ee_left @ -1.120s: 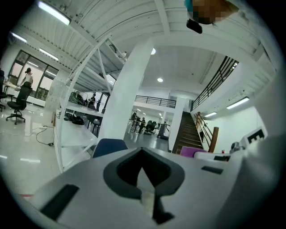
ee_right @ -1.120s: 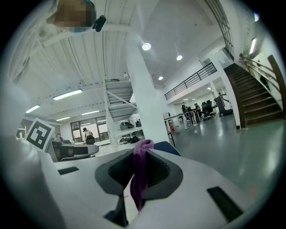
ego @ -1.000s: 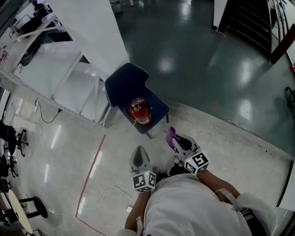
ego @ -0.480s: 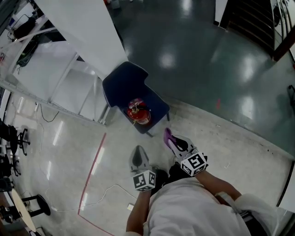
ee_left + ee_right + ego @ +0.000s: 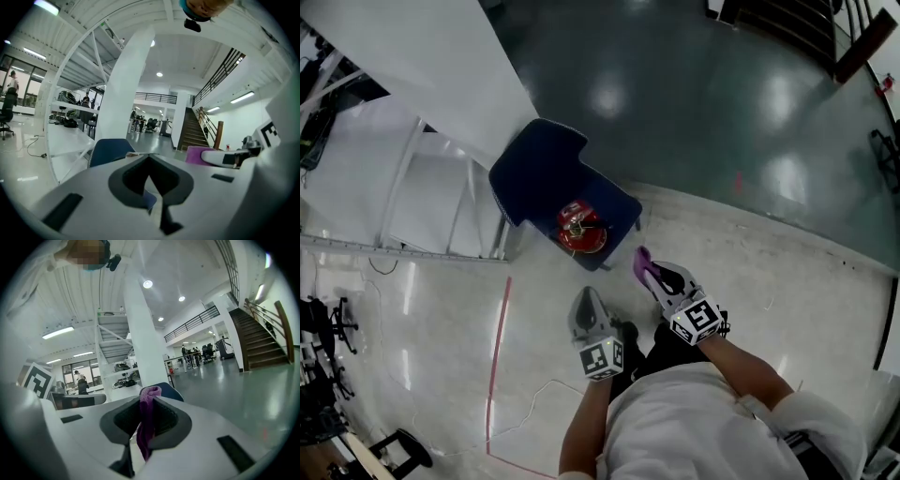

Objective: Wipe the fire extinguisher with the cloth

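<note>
A red fire extinguisher [image 5: 580,228] stands on the seat of a dark blue chair [image 5: 546,178] ahead of me. My right gripper [image 5: 649,269] is shut on a purple cloth [image 5: 641,263], a little to the right of the chair's front edge; the cloth [image 5: 146,420] hangs pinched between the jaws in the right gripper view. My left gripper [image 5: 585,302] is shut with nothing in it, lower and nearer to me, below the chair. In the left gripper view the chair's back [image 5: 108,150] shows over the jaws, and the extinguisher is hidden.
A wide white column [image 5: 422,56] rises behind the chair, with a white metal frame [image 5: 422,197] to its left. A red line [image 5: 497,347] and a thin cable [image 5: 534,394] lie on the pale floor. Dark glossy floor [image 5: 694,103] spreads beyond. Stairs [image 5: 260,341] stand at the right.
The head view has shifted, so the chair and extinguisher sit higher and nearer the grippers. Both grippers have come slightly closer to the chair; the right one still holds the cloth.
</note>
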Available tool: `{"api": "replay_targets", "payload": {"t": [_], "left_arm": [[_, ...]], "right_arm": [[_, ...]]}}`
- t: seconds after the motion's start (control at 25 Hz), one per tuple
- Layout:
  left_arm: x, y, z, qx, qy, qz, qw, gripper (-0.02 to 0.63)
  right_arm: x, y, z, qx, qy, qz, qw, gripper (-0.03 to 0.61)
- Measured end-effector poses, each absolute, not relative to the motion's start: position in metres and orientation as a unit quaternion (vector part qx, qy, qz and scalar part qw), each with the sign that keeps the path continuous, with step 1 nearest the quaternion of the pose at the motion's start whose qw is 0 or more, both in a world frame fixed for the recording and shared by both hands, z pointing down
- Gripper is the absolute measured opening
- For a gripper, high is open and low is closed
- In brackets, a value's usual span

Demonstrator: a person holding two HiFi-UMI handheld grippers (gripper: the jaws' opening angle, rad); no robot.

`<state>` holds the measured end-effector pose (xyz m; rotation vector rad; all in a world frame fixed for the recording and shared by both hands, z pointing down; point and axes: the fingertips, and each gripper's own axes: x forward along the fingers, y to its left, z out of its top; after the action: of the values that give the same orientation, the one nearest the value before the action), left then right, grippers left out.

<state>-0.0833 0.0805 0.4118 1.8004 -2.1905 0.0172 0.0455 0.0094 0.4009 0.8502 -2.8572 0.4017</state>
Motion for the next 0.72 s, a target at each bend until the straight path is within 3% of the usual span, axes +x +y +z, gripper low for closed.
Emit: {"api": "replay_targets", "payload": {"t": [0.4, 0.72], "left_arm": [[-0.1, 0.035, 0.475, 0.671, -0.725, 0.021, 0.155, 0.006], [-0.117, 0.019, 0.561, 0.653, -0.736, 0.021, 0.176, 0.006]], "right_arm": [[0.014, -0.016, 0.477, 0.32, -0.933, 0.139, 0.091, 0.052], [-0.001, -0.033, 0.593, 0.318, -0.924, 0.177, 0.115, 0.051]]}}
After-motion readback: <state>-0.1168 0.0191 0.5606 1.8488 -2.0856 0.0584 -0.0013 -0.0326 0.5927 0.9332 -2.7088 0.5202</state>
